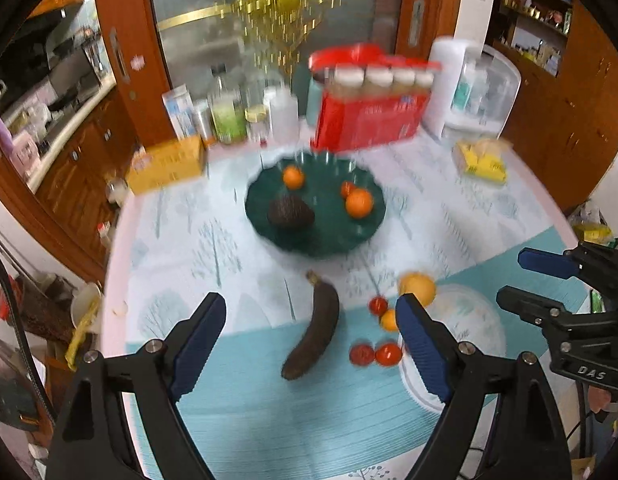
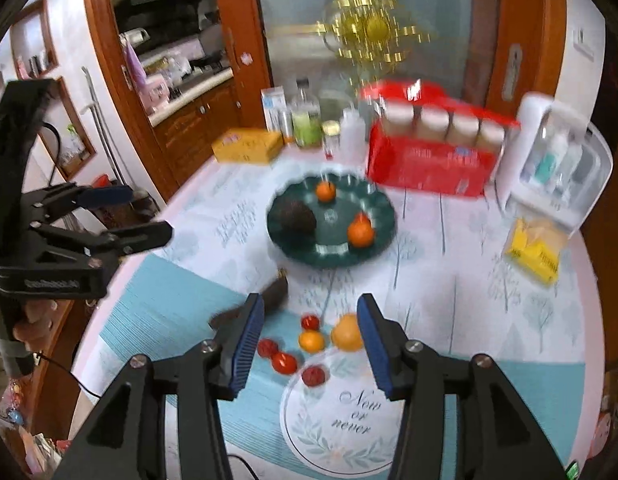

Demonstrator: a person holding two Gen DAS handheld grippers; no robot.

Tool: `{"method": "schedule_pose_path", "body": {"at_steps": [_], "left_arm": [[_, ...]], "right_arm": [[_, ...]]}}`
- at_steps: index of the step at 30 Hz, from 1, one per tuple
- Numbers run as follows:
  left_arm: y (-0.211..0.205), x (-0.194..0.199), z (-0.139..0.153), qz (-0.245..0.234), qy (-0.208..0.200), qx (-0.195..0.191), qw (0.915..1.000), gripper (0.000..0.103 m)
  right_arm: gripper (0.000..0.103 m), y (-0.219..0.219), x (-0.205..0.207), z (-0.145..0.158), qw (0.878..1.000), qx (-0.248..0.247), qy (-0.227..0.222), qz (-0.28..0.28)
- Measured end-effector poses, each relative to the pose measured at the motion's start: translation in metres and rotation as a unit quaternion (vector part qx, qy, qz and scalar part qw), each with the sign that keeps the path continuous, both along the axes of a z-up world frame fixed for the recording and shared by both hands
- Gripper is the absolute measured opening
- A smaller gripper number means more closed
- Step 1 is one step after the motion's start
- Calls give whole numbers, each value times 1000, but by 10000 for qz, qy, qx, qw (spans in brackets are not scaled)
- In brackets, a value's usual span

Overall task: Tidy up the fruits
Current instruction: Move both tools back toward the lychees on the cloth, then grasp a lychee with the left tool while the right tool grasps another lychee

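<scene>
Both shots were pretty blurry, but you could make out the setup fine. The table (image 1: 197,236) was covered with a pale cloth printed with little trees, with a teal striped band across the near side and a round "Now or never" emblem (image 2: 349,412) printed on it. In the middle sat a dark green scalloped plate (image 1: 321,240) holding a dark avocado (image 1: 290,211), a couple of small oranges (image 1: 359,203) and something small and red I couldn't identify.

Off the plate, nearer the camera, lay a very overripe, almost black banana (image 1: 313,326), and just to its right a loose cluster: a yellow-orange citrus (image 1: 417,287), a smaller orange one (image 2: 311,341) and a few red cherry tomatoes (image 2: 284,362), some touching each other.

The left gripper (image 1: 311,344) hung above the banana with its blue-padded jaws wide apart, holding nothing. The right gripper (image 2: 311,346) was spread too, over the tomato cluster, not touching anything.

Along the far edge of the table: a red box with white-capped jars (image 2: 429,152), a yellow box (image 2: 247,145), some bottles (image 1: 229,114) and a white appliance with a clear cover (image 2: 557,168). A yellow packet (image 2: 535,254) lay off to the right. Behind were wood cabinets (image 1: 569,92), a frosted glass door (image 2: 309,28) and a gold hanging ornament (image 2: 369,28).
</scene>
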State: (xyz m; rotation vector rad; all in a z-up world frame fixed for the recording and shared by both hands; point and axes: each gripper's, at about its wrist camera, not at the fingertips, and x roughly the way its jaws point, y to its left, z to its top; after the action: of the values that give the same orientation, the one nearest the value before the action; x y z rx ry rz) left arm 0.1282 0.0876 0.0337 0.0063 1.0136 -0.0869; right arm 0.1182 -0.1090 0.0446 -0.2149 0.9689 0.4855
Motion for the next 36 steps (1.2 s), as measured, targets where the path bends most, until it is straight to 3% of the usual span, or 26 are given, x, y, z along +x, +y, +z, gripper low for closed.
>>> {"method": "schedule_pose_path", "body": {"at_steps": [6, 11, 14, 16, 19, 29, 36], "left_arm": [[-8, -3, -85, 121, 607, -216, 9978, 86], [-25, -11, -131, 69, 961, -421, 9945, 86], [-34, -11, -152, 63, 1115, -547, 9922, 80], [-38, -8, -160, 92, 1179, -627, 9910, 69], [-38, -5, -171, 220, 1246, -761, 9890, 62], [-38, 6, -188, 516, 1326, -944, 9853, 57], [-41, 10, -192, 698, 1356, -1097, 9822, 57]], "right_arm": [[49, -3, -3, -74, 9988, -423, 238, 93], [49, -5, -8, -113, 9981, -377, 387, 305], [49, -4, -11, -134, 9969, -406, 471, 472], [49, -4, -11, -144, 9961, -450, 523, 549], [49, -3, -10, -161, 9950, -490, 635, 602], [49, -1, -3, -182, 9931, -412, 699, 845], [37, 6, -2, -189, 9915, -445, 670, 1027]]}}
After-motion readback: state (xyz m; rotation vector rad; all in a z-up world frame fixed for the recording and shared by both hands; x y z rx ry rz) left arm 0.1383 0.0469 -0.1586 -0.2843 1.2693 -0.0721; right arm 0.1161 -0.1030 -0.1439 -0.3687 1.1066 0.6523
